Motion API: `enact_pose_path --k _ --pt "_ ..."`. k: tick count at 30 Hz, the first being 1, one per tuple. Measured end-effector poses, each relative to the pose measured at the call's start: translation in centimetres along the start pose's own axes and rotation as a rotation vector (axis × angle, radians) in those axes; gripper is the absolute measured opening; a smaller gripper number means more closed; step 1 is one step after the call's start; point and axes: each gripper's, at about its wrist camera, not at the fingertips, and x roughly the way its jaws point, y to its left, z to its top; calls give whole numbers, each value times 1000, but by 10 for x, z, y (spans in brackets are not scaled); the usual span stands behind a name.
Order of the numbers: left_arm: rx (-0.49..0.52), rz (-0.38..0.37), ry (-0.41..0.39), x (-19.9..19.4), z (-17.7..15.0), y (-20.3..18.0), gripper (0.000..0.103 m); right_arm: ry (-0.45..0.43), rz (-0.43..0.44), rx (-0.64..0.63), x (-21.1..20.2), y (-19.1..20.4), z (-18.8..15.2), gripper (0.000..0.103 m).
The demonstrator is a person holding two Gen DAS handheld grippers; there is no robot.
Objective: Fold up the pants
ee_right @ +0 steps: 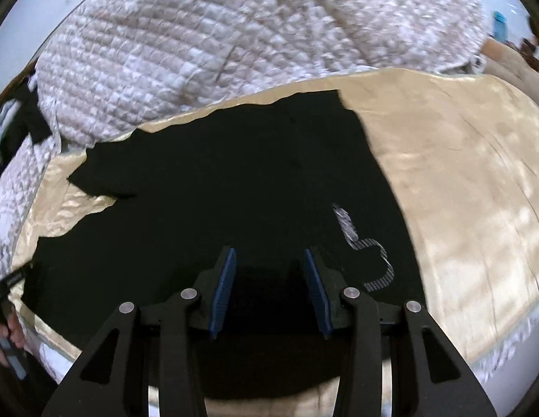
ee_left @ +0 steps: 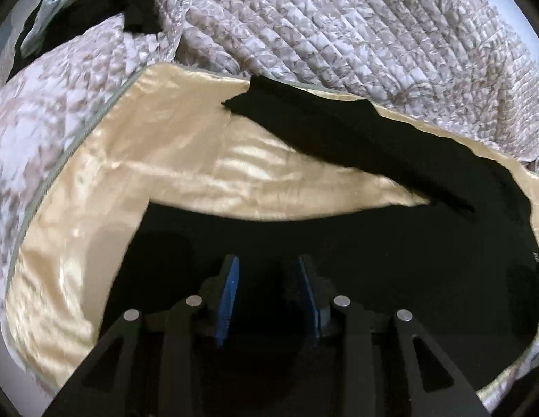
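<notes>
Black pants lie spread on a cream satin sheet, one leg reaching away toward the quilt. My left gripper hovers over the near part of the dark cloth, open, its blue pads apart and pressing on nothing. In the right wrist view the pants fill the middle, with a silver logo just right of the fingers. My right gripper is open above the cloth, and nothing is pinched between its pads.
A grey-and-white quilted blanket is heaped behind the sheet and along its left side. Dark clothes lie at the far left. A hand shows at the lower left edge of the right wrist view.
</notes>
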Motion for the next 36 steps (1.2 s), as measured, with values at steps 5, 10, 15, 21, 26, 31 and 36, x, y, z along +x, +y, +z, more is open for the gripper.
enact_pose_path --k 5,10,15,21,26,31,36 --pt "-72 101 36 25 4 28 37 80 -36 -11 35 -12 4 42" --pt "-82 92 2 12 1 21 39 22 -21 62 28 -25 6 42" --pt "-22 1 -12 0 -8 -15 41 -26 -11 42 23 -11 4 43" --pt "82 -78 -40 -16 -20 -50 48 -22 65 -78 24 28 -5 43" --pt "132 -97 -14 -7 -28 -65 50 3 96 -133 32 47 -13 51" --pt "135 -81 -14 -5 -32 -67 52 35 73 -149 40 50 -17 51" --pt "142 -87 -17 -6 -32 -69 52 30 87 -137 37 51 -16 51"
